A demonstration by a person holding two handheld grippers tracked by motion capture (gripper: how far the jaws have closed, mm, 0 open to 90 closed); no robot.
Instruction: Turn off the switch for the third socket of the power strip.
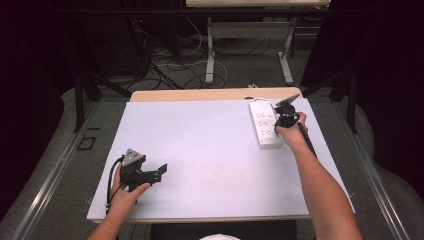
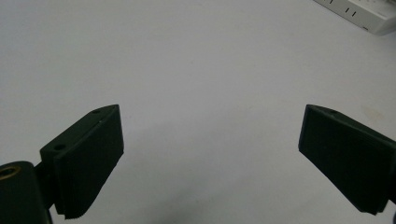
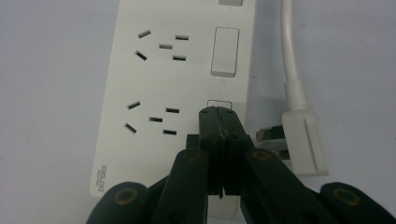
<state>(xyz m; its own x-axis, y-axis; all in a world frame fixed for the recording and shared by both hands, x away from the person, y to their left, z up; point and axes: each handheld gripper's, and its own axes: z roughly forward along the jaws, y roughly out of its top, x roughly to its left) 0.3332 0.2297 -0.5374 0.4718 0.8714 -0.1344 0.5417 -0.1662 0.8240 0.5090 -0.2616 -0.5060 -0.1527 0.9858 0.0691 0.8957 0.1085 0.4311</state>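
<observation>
I had my right gripper (image 3: 218, 122) brought down on the white power strip (image 3: 154, 84), which lay near the far right corner of the table (image 1: 200, 150), its long side running away from me. My fingers (image 3: 209, 122) on that side were pressed flat together with nothing between them, and I judged that was deliberate: shut like that they made one narrow tip, good for pushing the small rocker switch (image 3: 219, 103) beside the nearest set of sockets, which their ends were touching or just about covering. The next switch (image 3: 224, 52) up the strip sat clear of them. The strip's own plug (image 3: 299, 140) lay on the table just beside the strip, prongs turned toward it, with the cord (image 3: 290, 42) running off alongside, so the strip did not look connected to anything. My left gripper (image 1: 161, 172) rested well apart at the near left of the table, fingers (image 2: 86, 161) spread wide over bare surface, holding nothing; I took it that this hand was simply parked out of the way while the right did the pressing
</observation>
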